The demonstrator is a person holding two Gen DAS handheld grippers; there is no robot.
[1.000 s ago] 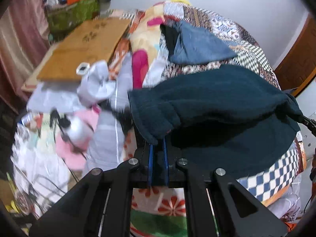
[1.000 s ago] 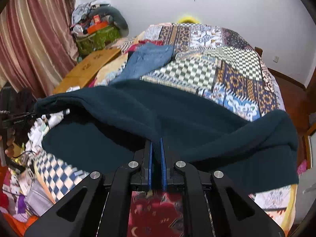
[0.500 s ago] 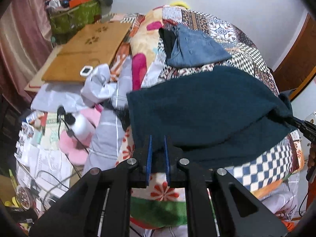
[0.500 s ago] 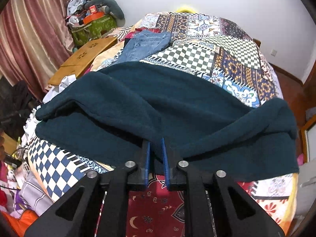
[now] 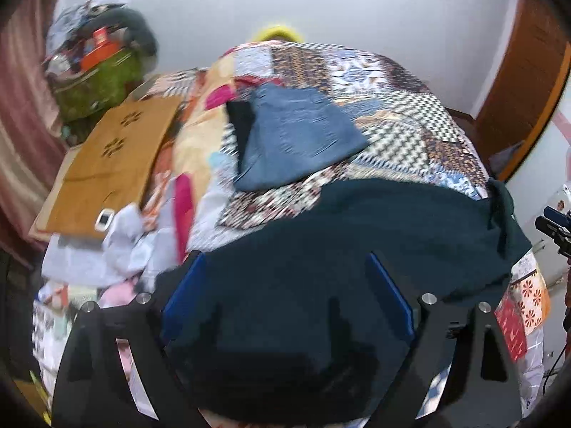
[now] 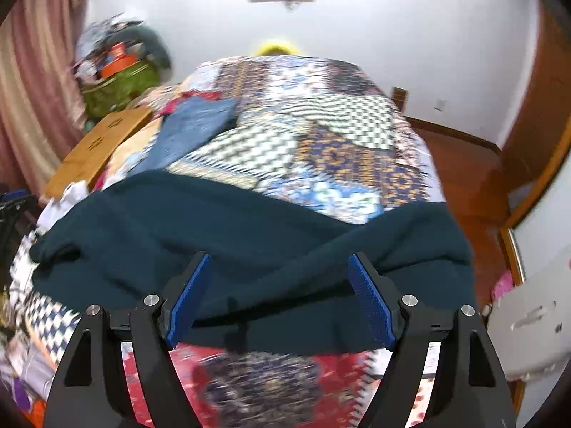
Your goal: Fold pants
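Note:
The dark teal fleece pants (image 5: 374, 235) lie folded over across the near end of the patchwork bed, also shown in the right wrist view (image 6: 249, 235). My left gripper (image 5: 285, 271) is open, its blue pads wide apart just above the pants' left end. My right gripper (image 6: 280, 271) is open too, hovering over the near edge of the pants at their right part. Neither holds cloth. The right gripper's tip (image 5: 555, 219) shows at the far right of the left wrist view.
Folded blue jeans (image 5: 296, 139) lie further up the bed (image 6: 321, 135). A wooden lap board (image 5: 107, 164) and loose clothes (image 5: 117, 249) sit at the bed's left. A green bag (image 6: 117, 89) stands by the curtain. A white stool (image 6: 535, 317) is at right.
Both grippers, shut on the pants a second ago, have opened wide and let go. The pants now lie on the bed, and both cameras have tilted upward.

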